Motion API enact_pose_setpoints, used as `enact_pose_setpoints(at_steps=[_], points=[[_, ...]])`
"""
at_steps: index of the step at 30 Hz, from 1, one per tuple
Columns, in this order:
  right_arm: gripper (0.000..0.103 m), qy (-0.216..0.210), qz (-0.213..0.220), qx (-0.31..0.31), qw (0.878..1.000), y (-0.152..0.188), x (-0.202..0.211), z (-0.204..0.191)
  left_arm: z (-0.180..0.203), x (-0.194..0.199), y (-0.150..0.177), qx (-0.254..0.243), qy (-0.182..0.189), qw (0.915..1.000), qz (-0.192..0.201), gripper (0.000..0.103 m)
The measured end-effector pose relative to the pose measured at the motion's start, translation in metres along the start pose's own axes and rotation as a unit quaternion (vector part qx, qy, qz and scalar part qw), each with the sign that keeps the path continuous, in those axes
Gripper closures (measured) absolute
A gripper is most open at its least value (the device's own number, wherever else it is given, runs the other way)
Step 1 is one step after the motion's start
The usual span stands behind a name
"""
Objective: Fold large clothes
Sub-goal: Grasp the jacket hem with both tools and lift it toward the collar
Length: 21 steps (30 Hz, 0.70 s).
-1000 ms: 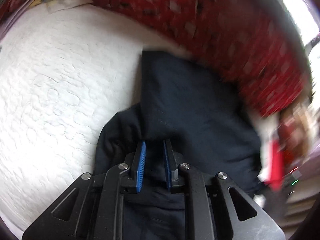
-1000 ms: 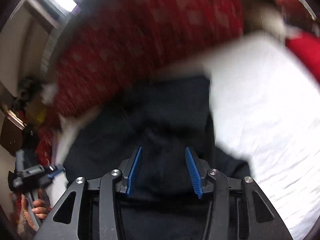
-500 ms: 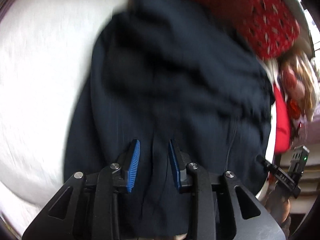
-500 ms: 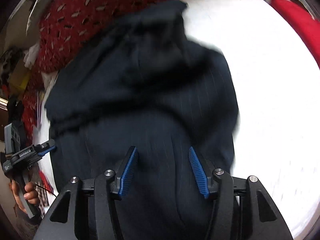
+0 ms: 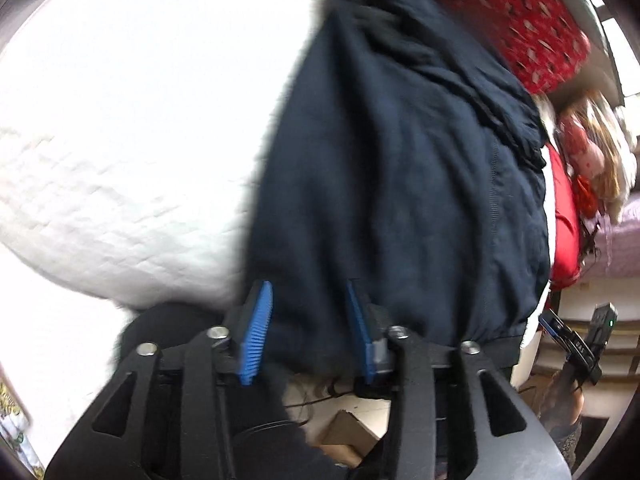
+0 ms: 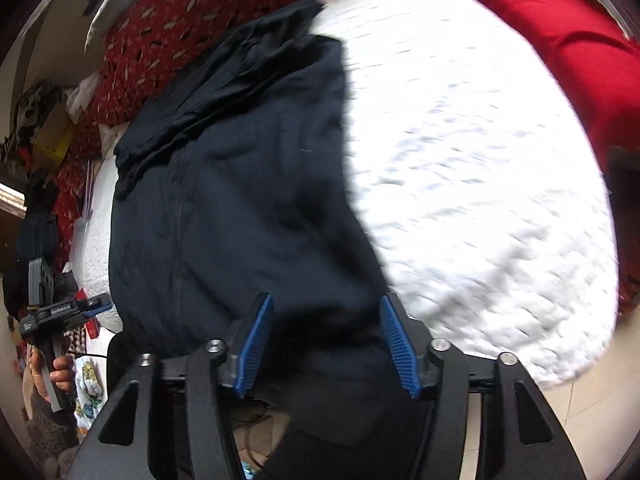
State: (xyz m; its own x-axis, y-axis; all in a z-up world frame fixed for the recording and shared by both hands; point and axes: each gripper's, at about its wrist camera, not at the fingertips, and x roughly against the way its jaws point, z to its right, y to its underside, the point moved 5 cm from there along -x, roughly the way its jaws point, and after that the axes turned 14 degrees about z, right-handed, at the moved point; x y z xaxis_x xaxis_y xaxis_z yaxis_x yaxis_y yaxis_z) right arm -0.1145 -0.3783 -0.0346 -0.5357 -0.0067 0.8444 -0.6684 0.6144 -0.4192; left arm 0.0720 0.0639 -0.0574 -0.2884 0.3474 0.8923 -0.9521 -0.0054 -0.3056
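We have drawn both grippers back to the near edge of the dark garment (image 5: 400, 168) on the bed (image 5: 120, 140). The left gripper (image 5: 308, 332) and right gripper (image 6: 328, 344) are opening, gripping nothing, so this fold looks laid down.

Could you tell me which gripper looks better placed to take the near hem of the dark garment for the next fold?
Probably the left gripper: its opening jaws frame the dark garment's near hem. The right gripper, also opening, sits at the edge by the white quilt.

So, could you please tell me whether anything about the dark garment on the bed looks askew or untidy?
Yes. The far end of the dark navy garment is bunched into rumpled folds near the red patterned blanket rather than lying flat on the white quilted bed cover. Its near end hangs over the bed's edge.
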Motion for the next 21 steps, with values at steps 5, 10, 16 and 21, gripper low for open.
enact_pose_setpoints(at_steps=[5,10,16,21], points=[[0.04,0.009,-0.011,-0.016,1.0,0.016,-0.013,0.014,-0.029,-0.009,0.023,0.015,0.0,0.9994,-0.031,0.063],[0.04,-0.039,-0.052,-0.004,0.998,0.034,-0.028,0.007,-0.01,-0.028,0.044,-0.02,0.029,0.9975,-0.061,0.053],[0.04,-0.025,-0.084,0.089,0.992,0.045,-0.052,-0.013,0.017,-0.054,0.058,-0.063,0.042,0.9952,-0.061,0.082],[0.095,-0.069,-0.069,0.134,0.986,0.046,-0.042,-0.042,0.025,-0.037,0.052,-0.002,0.125,0.9908,-0.052,0.095]])
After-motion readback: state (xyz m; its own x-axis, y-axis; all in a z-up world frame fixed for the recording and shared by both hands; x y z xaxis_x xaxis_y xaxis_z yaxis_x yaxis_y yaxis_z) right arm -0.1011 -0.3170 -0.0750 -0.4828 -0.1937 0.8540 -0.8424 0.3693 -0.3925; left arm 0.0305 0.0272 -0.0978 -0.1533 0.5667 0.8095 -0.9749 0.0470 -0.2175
